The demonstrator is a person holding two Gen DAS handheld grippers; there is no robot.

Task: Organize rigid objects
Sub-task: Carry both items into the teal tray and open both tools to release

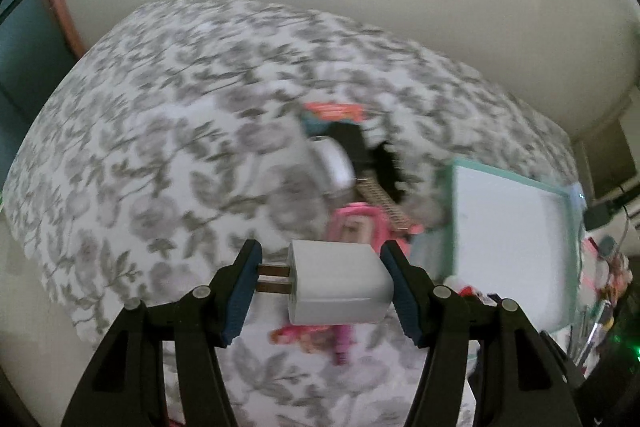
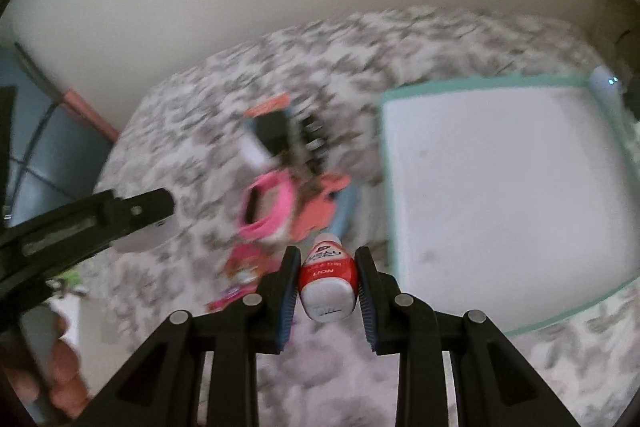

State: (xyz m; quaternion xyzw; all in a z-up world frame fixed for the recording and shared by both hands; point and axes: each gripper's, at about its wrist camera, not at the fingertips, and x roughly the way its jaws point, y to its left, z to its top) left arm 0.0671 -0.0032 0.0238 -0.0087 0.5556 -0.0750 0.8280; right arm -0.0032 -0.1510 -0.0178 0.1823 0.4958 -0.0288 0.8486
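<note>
Clearly light and rigid, the white plastic plug-in charger cube (image 1: 340, 283) sits clamped prongs-to-back in the left gripper (image 1: 320, 283), while the right gripper (image 2: 328, 283) pinches the slick red-and-white small bottle (image 2: 328, 281) by its sides.

A bed (image 1: 168, 115) covered in white cloth with a grey leaf print carries everything. On it lies a white tray with a mint-green rim (image 2: 496, 79), and just beside the tray a blurred heap of small things (image 2: 288, 179), pink, coral and black.

Black hand-held gripper (image 1: 320, 287), blue ribbed pads (image 1: 240, 291), silver rivets.
</note>
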